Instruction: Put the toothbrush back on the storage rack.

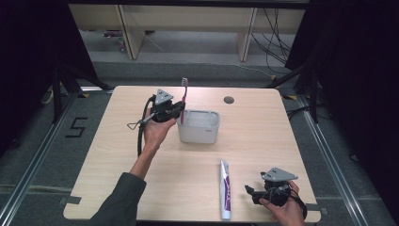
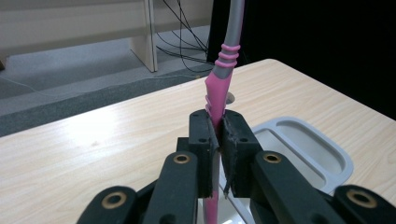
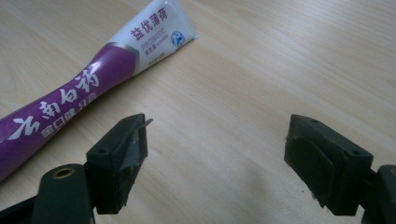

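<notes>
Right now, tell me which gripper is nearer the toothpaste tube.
Right. The right gripper sits open on the table just beside the toothpaste tube, not touching it. The left gripper is far off, holding the toothbrush upright over the grey holder.

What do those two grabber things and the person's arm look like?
Both the left gripper and the right gripper are black, each topped with a grey three-cornered plate. The jaws are blocky black pieces on arms joined by brass-coloured pins. A black ribbed cable trails from the left one. The left arm wears a dark grey-green sleeve.
</notes>
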The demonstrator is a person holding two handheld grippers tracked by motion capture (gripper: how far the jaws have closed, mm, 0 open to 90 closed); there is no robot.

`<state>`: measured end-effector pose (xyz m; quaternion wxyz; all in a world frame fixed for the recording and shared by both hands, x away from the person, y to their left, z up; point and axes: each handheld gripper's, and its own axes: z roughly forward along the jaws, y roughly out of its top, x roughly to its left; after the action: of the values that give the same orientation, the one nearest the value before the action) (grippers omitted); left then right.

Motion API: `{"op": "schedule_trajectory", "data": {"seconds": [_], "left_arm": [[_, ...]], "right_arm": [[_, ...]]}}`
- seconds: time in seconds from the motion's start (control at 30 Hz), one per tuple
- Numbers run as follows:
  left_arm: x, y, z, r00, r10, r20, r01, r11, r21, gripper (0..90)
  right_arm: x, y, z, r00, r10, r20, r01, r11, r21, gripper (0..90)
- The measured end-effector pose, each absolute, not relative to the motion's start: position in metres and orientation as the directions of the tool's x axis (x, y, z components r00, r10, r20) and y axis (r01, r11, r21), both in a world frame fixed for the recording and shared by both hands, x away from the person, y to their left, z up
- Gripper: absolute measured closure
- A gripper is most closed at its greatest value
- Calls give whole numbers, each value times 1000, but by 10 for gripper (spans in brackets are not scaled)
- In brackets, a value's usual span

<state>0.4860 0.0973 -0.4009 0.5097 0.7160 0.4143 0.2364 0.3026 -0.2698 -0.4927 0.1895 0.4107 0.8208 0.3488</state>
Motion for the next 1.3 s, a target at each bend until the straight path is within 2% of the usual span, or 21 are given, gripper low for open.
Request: {"op": "schedule_trajectory", "data": {"seconds": [0.67, 1.3], "left_arm": [[489, 90, -426, 546, 836, -57, 398, -198, 896, 823], [487, 89, -426, 547, 836, -31, 396, -226, 890, 819]], "right_arm": [[303, -270, -493, -595, 803, -23, 546, 425, 722, 221], [302, -270, -493, -593, 805, -21, 545, 421, 725, 222]]}}
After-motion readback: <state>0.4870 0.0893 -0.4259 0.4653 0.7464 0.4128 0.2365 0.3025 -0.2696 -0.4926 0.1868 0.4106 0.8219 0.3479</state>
